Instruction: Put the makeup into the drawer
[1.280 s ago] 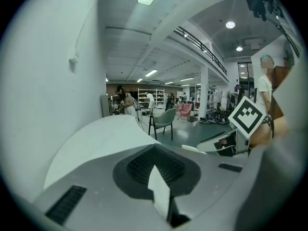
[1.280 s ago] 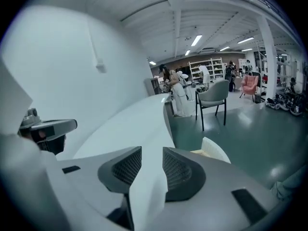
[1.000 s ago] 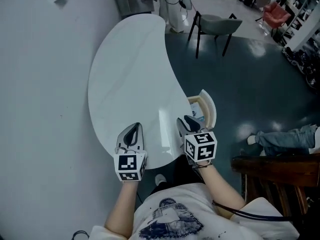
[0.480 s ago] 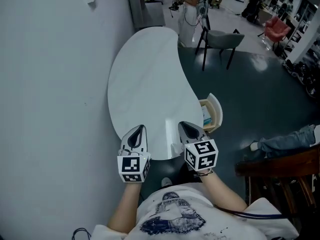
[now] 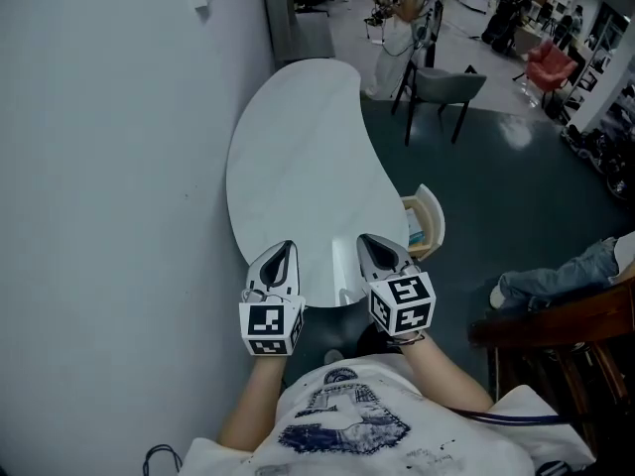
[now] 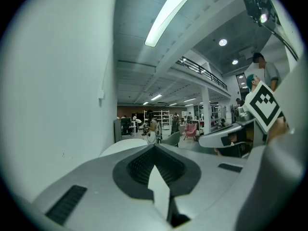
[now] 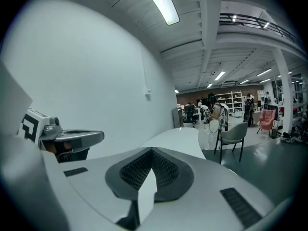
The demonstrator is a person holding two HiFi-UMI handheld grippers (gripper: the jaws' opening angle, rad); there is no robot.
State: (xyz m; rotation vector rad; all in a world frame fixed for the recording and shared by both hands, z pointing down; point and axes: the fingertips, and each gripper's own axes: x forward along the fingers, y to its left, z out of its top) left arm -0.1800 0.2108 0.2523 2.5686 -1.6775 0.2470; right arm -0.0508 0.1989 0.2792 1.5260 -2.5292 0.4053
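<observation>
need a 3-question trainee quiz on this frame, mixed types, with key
1. True or false: the drawer is shut.
2. The left gripper is: A) open, B) shut and empty, C) shut on a lipstick.
3. Fill in: in the head view, the table has its left edge against the ____.

Key:
1. False. It stands open at the table's right edge.
2. B.
3. wall.
</observation>
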